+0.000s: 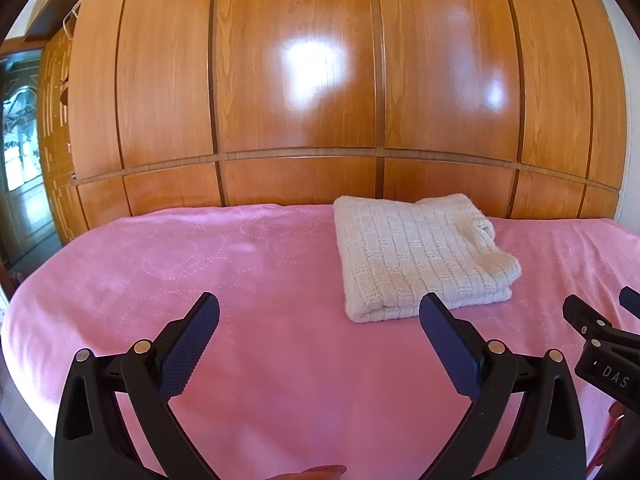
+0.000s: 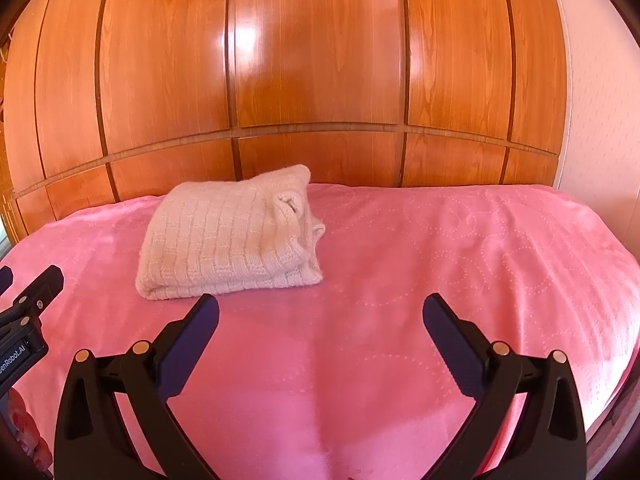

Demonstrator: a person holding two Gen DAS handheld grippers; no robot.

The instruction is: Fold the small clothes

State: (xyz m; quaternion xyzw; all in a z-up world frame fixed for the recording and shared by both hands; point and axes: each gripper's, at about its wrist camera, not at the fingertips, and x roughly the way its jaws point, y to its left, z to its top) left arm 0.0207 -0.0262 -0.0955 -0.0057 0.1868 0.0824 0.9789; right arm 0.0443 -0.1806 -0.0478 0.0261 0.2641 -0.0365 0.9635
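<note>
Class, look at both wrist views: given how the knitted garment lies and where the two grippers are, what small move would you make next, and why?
Probably draw both grippers back and leave it. The cream knitted garment already lies folded in a compact stack on the pink bedspread. The left gripper and right gripper are both open, empty and short of it. Its right-hand edge looks slightly bunched, so a light tidy there may be worthwhile.

We hold our left claw [image 1: 319,308] level with its fingers spread wide, gripping nothing. Our right claw [image 2: 320,307] matches it, fingers equally wide apart and bare. In the left wrist view the right claw [image 1: 600,332] sits at three o'clock, just beside ours.
</note>
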